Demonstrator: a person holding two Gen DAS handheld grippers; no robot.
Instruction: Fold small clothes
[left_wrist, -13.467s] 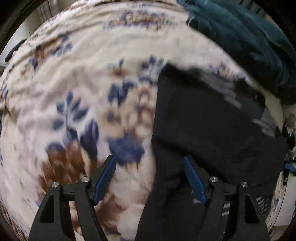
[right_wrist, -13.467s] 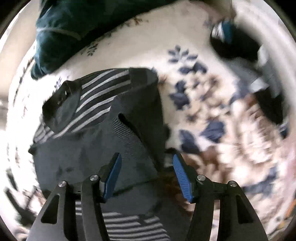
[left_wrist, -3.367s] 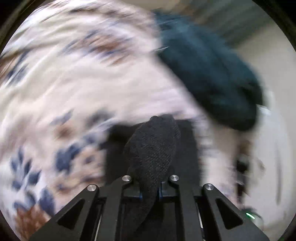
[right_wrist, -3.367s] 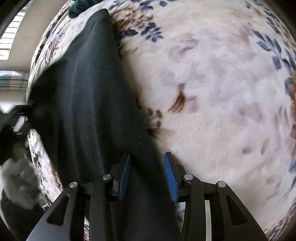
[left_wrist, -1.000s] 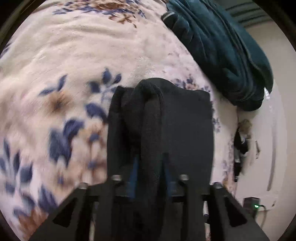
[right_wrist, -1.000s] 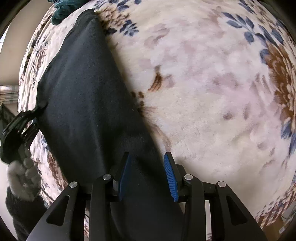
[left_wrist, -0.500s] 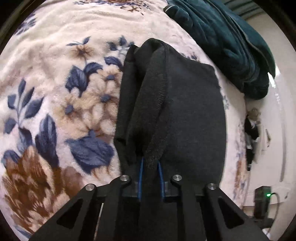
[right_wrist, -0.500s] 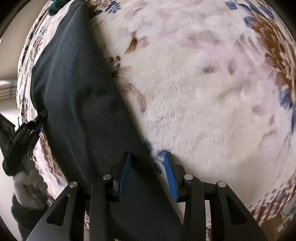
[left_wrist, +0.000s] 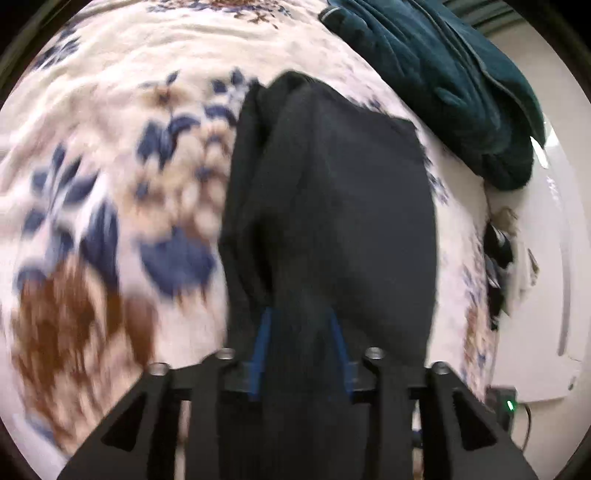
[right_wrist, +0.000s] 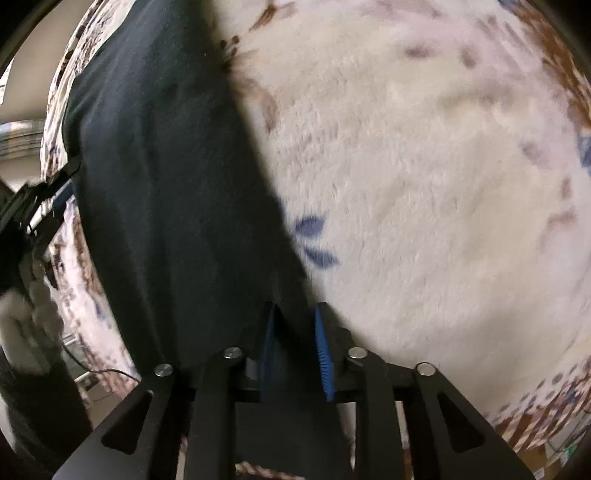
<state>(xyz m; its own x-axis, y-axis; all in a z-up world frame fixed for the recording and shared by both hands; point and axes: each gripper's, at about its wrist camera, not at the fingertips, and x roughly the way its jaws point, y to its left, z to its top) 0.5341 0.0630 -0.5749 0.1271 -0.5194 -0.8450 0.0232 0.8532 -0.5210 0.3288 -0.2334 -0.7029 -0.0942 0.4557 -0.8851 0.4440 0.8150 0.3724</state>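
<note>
Both tools are carrying one fold through, by my reading — a dark charcoal knit garment (left_wrist: 332, 206) hangs doubled over between them, above a plush cream blanket with blue and brown flowers (left_wrist: 110, 166). In the left wrist view the left gripper (left_wrist: 301, 332) has its blue ribbed fingers (left_wrist: 263, 339) clamped on a bunched hem at lower centre, the cloth rising as a soft ridge toward the top of the frame. In the right wrist view the right gripper (right_wrist: 293, 332) pinches a thin edge of the same garment (right_wrist: 166, 166), which fills the left half of the frame (the blanket (right_wrist: 424, 184) takes the rest). The next move likely calls for lowering both held edges together onto the blanket, keeping them level — the limp knit will sag and crease otherwise. A teal quilted bundle (left_wrist: 443, 74) lies at upper right.
</note>
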